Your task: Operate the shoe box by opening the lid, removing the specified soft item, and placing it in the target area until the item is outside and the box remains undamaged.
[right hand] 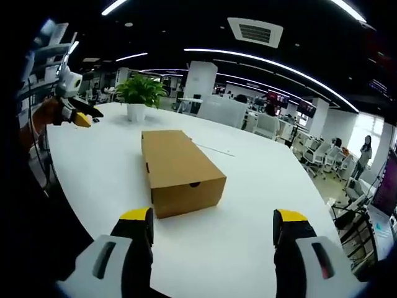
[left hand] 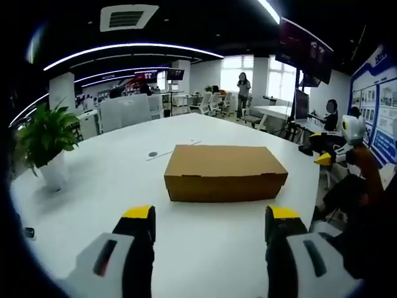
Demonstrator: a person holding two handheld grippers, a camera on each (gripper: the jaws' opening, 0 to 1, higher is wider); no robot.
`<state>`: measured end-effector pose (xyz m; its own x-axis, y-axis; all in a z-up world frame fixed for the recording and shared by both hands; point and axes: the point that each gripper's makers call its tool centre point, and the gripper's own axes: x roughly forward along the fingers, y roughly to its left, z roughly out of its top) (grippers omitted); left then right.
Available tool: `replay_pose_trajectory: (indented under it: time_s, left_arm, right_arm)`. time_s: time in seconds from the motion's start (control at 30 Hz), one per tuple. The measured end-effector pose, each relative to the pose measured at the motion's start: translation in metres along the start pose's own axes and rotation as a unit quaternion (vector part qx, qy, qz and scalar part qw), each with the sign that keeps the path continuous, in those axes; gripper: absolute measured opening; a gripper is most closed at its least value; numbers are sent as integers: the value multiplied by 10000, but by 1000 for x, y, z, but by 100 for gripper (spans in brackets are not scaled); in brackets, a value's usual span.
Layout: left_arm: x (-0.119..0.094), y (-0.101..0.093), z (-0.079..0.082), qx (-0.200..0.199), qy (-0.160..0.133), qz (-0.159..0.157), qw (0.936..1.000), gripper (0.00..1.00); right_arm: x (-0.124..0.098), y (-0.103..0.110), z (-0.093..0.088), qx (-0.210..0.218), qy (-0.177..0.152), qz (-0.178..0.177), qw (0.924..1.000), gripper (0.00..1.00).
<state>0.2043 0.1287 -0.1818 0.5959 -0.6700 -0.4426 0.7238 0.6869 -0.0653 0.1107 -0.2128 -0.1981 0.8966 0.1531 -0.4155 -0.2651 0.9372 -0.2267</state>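
A closed brown cardboard shoe box (left hand: 226, 172) lies in the middle of the white table (left hand: 111, 180). In the left gripper view its long side faces me, and my left gripper (left hand: 211, 223) hovers open a short way in front of it, yellow-tipped fingers (left hand: 139, 215) wide apart. In the right gripper view the shoe box (right hand: 180, 167) shows its short end with a small notch, and my right gripper (right hand: 214, 226) is open just before that end. Each gripper is small at the edge of the other's view: the right gripper (left hand: 338, 149) and the left gripper (right hand: 74, 115). The box's contents are hidden.
A potted plant (left hand: 43, 136) stands at the table's left edge and shows beyond the box as the potted plant (right hand: 141, 93). A small round dark cap (left hand: 152, 154) sits in the table behind the box. Office desks, chairs and people lie beyond the table.
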Motion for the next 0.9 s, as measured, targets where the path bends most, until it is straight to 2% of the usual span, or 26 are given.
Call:
replay_pose_trajectory:
  time_s: [0.27, 0.47, 0.7, 0.8, 0.9]
  left_arm:
    - [0, -6, 6, -29, -153, -116, 9998, 75]
    - [0, -14, 8, -30, -213, -318, 9993, 60]
    - [1, -23, 9, 13, -230, -471, 9986, 56]
    - [-1, -18, 11, 171, -260, -338, 9989, 65]
    - [-1, -19, 9, 99, -230, -375, 9990, 70]
  right_arm:
    - [0, 1, -1, 31, -8, 22, 10000, 81]
    - [1, 0, -3, 27, 19, 13, 10000, 81]
    - [1, 1, -2, 65, 14, 33, 10000, 81]
    - [1, 1, -1, 61, 1, 35, 10000, 81]
    - [1, 1, 0, 72, 1, 41, 10000, 81]
